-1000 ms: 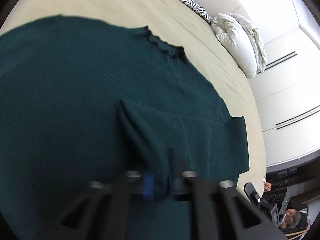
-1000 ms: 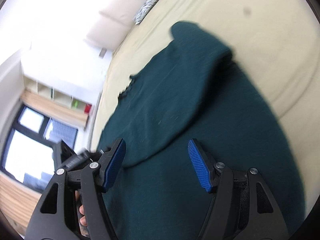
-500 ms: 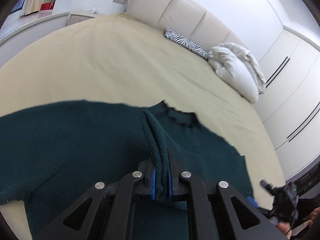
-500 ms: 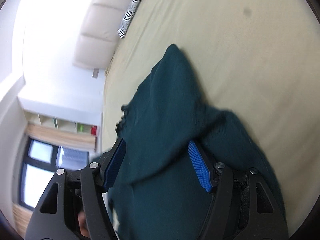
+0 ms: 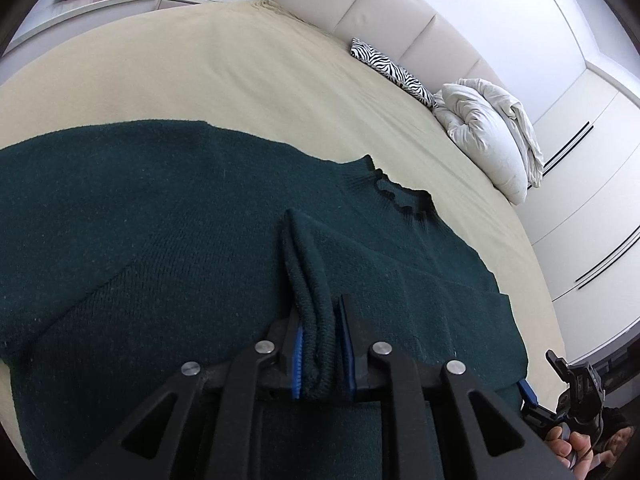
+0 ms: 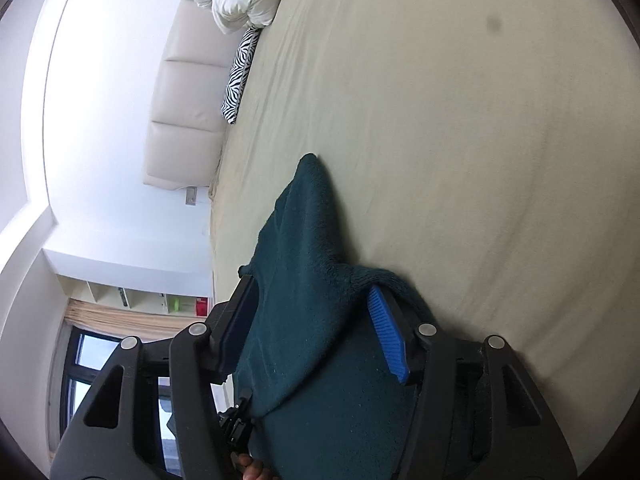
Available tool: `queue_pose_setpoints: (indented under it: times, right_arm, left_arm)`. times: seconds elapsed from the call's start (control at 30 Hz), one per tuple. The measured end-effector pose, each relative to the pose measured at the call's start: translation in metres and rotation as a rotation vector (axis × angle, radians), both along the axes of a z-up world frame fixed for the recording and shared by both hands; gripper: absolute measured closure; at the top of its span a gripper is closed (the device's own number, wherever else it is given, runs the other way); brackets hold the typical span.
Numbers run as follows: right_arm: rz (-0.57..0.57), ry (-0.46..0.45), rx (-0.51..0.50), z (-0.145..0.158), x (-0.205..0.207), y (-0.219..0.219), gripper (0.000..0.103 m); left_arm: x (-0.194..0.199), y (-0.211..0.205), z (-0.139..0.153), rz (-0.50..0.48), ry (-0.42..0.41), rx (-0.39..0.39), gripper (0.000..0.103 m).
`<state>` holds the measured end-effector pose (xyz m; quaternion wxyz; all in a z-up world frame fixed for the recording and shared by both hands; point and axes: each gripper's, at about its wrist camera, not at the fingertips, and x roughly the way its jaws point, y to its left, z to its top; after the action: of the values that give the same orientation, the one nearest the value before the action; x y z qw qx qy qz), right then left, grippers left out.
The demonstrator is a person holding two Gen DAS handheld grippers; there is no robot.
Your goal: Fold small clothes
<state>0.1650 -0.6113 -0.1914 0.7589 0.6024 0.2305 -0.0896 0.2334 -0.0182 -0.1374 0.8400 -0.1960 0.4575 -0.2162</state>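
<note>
Left wrist view: the left gripper [image 5: 322, 350] pinches a doubled ridge of the dark green sweater [image 5: 160, 240], its blue-padded fingers [image 5: 297, 354] pressed against both sides of the knit. The ridge runs straight away from the gripper and ends partway across the cloth. The sweater lies spread on the beige bed [image 5: 224, 68], its long axis running left to right across the view, with the frilled collar [image 5: 402, 196] at the far edge, pointing toward the headboard. At the lower right corner a hand [image 5: 568, 446] grips the other tool. Farther off, a zebra-striped cushion [image 5: 390, 72] and a crumpled white duvet [image 5: 488, 132] rest at the head of the bed against the padded white headboard [image 5: 380, 12], with white wardrobe doors [image 5: 592, 216] to the right. In the right wrist view, the right gripper [image 6: 316, 332] stands spread wide, sweater cloth [image 6: 308, 280] lying between and over its fingers [image 6: 386, 332] without being clamped; a fold drapes over the blue-padded fingertip. A pointed end of the cloth reaches away from it onto the bare sheet. Open shelves [image 6: 132, 294] on the far wall hold small green and red items, too small to identify.
</note>
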Motion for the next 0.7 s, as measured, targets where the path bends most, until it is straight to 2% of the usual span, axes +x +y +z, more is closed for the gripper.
queue_pose_setpoints:
  times: [0.1, 0.17, 0.23, 0.27, 0.37, 0.47, 0.6, 0.67, 0.7]
  right_arm:
    - [-0.027, 0.022, -0.024, 0.005, 0.009, -0.002, 0.047]
    - [-0.050, 0.035, -0.018, 0.003, -0.001, -0.003, 0.047]
    - [-0.071, 0.057, -0.024, 0.016, -0.007, -0.012, 0.044]
    - [-0.065, 0.056, -0.058, 0.025, -0.003, -0.015, 0.044]
    - [0.027, 0.060, -0.135, 0.048, 0.017, -0.018, 0.044]
    - [0.175, 0.045, -0.139, 0.057, 0.060, -0.022, 0.044]
    - [0.246, 0.053, -0.115, 0.045, 0.123, -0.042, 0.044]
    - [0.263, 0.096, -0.080, 0.028, 0.150, -0.057, 0.044]
    - [0.271, 0.121, -0.061, 0.012, 0.147, -0.062, 0.047]
  left_arm:
    - [-0.003, 0.002, -0.003, -0.009, 0.001, -0.014, 0.081]
    - [-0.003, 0.005, -0.008, -0.016, -0.002, -0.023, 0.081]
    - [-0.006, 0.005, -0.010, -0.017, -0.017, -0.022, 0.081]
    - [-0.007, 0.004, -0.011, -0.017, -0.024, -0.019, 0.081]
    - [-0.008, 0.005, -0.013, -0.014, -0.033, -0.026, 0.081]
    - [-0.009, 0.006, -0.016, -0.018, -0.033, -0.038, 0.081]
    - [-0.009, 0.009, -0.020, -0.021, -0.036, -0.046, 0.081]
    - [-0.008, 0.009, -0.022, -0.022, -0.036, -0.051, 0.081]
    - [-0.007, 0.009, -0.023, -0.024, -0.035, -0.057, 0.081]
